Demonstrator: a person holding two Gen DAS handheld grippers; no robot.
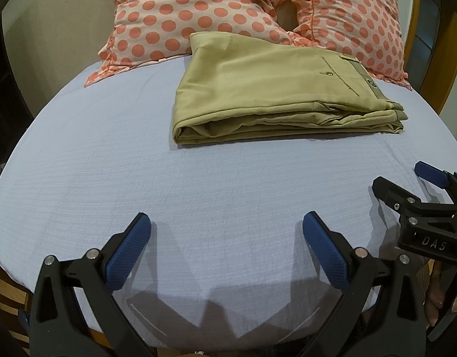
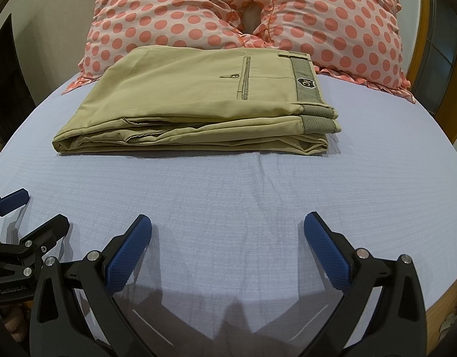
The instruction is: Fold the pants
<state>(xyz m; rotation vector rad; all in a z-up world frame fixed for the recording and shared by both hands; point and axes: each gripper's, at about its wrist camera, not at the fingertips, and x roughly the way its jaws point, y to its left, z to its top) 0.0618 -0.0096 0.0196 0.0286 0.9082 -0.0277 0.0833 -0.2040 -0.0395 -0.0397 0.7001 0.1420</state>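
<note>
The khaki pants lie folded in a flat stack on the light blue bed sheet, back pocket and waistband on top; they also show in the right wrist view. My left gripper is open and empty, hovering over the sheet well short of the pants. My right gripper is open and empty too, also short of the pants. The right gripper shows at the right edge of the left wrist view. The left gripper shows at the left edge of the right wrist view.
Two pink pillows with coral polka dots lean behind the pants at the head of the bed. A wooden bed frame runs along the right side. The sheet stretches between grippers and pants.
</note>
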